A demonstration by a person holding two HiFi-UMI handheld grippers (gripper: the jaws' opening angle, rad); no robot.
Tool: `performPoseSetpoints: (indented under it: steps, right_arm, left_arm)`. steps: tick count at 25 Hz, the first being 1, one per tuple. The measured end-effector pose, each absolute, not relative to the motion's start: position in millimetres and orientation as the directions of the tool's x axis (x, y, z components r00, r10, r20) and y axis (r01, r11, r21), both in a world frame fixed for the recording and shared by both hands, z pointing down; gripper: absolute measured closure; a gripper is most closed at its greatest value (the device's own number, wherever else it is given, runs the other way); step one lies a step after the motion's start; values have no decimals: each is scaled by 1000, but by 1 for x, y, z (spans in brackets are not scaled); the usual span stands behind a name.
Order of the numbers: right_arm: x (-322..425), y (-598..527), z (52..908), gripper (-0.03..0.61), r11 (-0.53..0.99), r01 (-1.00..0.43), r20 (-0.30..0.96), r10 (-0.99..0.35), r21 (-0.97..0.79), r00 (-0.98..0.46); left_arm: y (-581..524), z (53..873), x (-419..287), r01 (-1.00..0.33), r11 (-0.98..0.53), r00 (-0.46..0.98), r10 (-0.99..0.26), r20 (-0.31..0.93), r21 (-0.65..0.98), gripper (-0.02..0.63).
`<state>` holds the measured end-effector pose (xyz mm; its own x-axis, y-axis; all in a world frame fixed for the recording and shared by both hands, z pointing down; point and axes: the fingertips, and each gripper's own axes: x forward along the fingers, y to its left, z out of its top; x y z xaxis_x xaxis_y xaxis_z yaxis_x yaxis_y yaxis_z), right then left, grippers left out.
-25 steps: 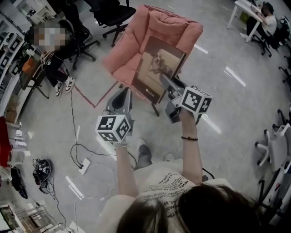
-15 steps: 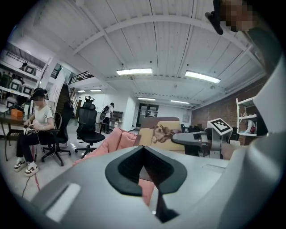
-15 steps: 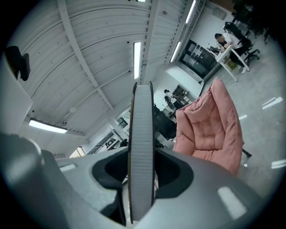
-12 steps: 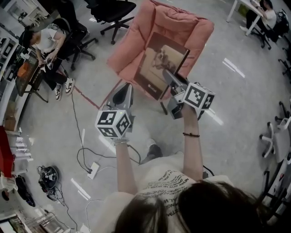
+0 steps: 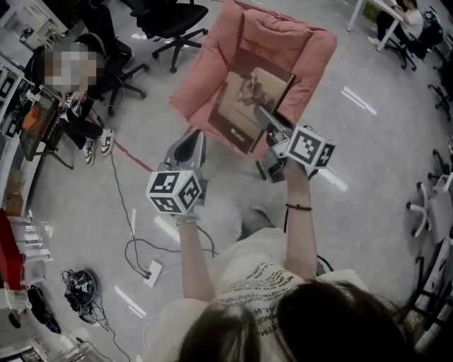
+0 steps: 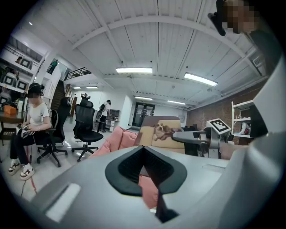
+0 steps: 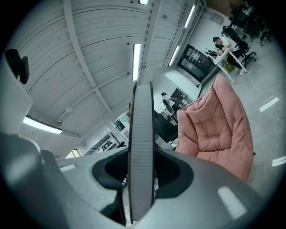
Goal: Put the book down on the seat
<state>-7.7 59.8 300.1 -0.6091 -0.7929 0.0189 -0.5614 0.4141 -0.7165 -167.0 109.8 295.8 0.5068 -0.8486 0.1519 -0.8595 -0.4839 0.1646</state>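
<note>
A large book (image 5: pixel 248 99) with a dog picture on its cover is held upright over the seat of a pink padded chair (image 5: pixel 265 39). My right gripper (image 5: pixel 267 121) is shut on the book's near edge. In the right gripper view the book's grey page edge (image 7: pixel 142 125) stands between the jaws of that gripper (image 7: pixel 142 179), with the pink chair (image 7: pixel 219 129) behind. My left gripper (image 5: pixel 187 150) hangs left of the book, shut and holding nothing. From the left gripper (image 6: pixel 149 179) I see the book (image 6: pixel 163 134) above the pink chair (image 6: pixel 118 138). Whether the book touches the seat I cannot tell.
Black office chairs (image 5: pixel 170 18) and a seated person (image 5: pixel 78 92) are at the left behind the pink chair. Cables and a power strip (image 5: pixel 152 272) lie on the floor at the left. A desk with another person (image 5: pixel 396 21) is at the far right; a white chair (image 5: pixel 432 212) stands at the right edge.
The person has stepped a little nearer to the pink chair. The book stays upright in the right gripper, and the left gripper keeps its place beside it.
</note>
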Motion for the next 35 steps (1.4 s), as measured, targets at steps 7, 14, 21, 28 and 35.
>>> performPoseSetpoints:
  steps: [7,14,21,28,35]
  right_arm:
    - [-19,37,312,426,390,-588,56,-800,-709,-598]
    - [-49,-22,325,426,352,-574,54,-818,-739,-572]
    - [-77,-92,324,426,343,-586,71,-820,-734,-568]
    - [-97,-158,323,426,344,-610,101,-811,-714,-576]
    - [-105,-203,300,426,382,-608,60,-813,-695,-580]
  left_arm:
    - [87,310,-183,-851,-484,516,-843,154,205,612]
    - [32,321,-215,-843,-501,534,-826,180,197,612]
    - [-33,322,-244,-836,-499,539,-823,176,226,612]
    - [-100,316,-259,-827,-510,551,-819,159,237,612]
    - [-154,298,-257,-804,-554,589,-794,154,216,612]
